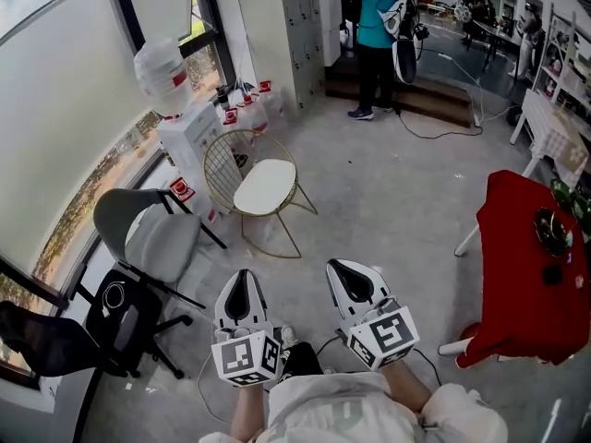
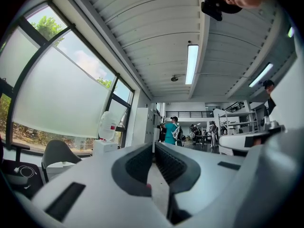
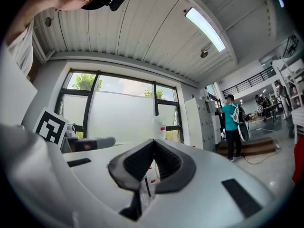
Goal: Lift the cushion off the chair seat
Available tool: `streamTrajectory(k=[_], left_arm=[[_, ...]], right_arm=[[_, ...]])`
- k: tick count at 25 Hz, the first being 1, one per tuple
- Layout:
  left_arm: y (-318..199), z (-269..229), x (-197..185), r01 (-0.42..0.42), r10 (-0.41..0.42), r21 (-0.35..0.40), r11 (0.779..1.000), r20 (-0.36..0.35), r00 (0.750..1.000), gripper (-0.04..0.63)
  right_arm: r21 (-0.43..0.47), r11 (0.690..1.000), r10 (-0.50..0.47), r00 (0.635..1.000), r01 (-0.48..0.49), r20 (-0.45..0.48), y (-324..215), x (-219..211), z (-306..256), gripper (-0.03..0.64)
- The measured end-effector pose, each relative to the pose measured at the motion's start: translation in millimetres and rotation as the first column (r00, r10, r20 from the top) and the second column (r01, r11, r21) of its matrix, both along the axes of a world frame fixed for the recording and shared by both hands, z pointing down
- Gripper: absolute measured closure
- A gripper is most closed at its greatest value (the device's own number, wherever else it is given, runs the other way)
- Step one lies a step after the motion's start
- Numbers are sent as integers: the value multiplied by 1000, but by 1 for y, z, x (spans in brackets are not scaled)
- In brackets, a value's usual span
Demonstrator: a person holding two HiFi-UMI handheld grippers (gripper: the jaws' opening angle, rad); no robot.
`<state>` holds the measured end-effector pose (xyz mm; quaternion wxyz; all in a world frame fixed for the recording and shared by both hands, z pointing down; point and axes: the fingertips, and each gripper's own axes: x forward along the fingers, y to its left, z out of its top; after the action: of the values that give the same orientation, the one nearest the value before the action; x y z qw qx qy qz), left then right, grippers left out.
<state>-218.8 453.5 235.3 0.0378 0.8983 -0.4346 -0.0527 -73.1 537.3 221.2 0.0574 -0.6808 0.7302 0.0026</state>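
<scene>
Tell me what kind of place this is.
Probably an open-plan office or lab space: a water dispenser by the window, a black office chair, grey lockers behind.

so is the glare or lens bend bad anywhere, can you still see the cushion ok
Head view: even daylight, cushion on the wire chair sharp, edges bowed by the lens. Left gripper view: heavy fisheye, black corners, ceiling light blown out. Right gripper view: same bowing, frosted window bright, cushion not made out.

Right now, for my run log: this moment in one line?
left gripper shut, empty | right gripper shut, empty | cushion untouched on chair
</scene>
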Motion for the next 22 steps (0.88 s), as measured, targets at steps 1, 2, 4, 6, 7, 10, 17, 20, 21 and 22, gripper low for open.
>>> streamTrajectory(k=[1,2,4,6,7,10,17,20,21,22], left_arm=[[-2,1,4,-5,5,0,1000,0,1000,568],[-4,1,9,-12,12,-1,1000,1,1000,568],[-8,4,20,-30,30,1,1000,5,1000,568],[-14,6,29,-43,43,3,999,10,999,568],[-18,7,32,-47,47,2,999,11,999,568],[-34,11,40,-53,53,-4,999,12,999,568],[-97,22,64,-65,65,-12,998,17,998,568],[-140,30,83,-73,73,-29,997,10,997,568],[-156,30,91,-78,78,-31,997,8,997,568],[-174,30,98,-82,82,-31,996,8,997,568]], right_arm=[[-2,1000,7,1000,-7,0,0,4,1,601],[-3,1000,16,1000,-16,0,-1,9,1,601],[-11,999,33,999,-33,7,-4,20,6,601],[-23,999,44,999,-44,25,-9,30,13,601],[-27,999,48,998,-47,31,-13,33,15,601],[-30,998,63,998,-62,28,-25,42,19,601],[-13,999,52,998,-51,30,-89,62,21,601],[-19,999,49,999,-49,12,-128,75,23,601],[-23,999,47,999,-47,11,-144,80,25,601],[-27,999,43,999,-42,15,-162,85,26,601]])
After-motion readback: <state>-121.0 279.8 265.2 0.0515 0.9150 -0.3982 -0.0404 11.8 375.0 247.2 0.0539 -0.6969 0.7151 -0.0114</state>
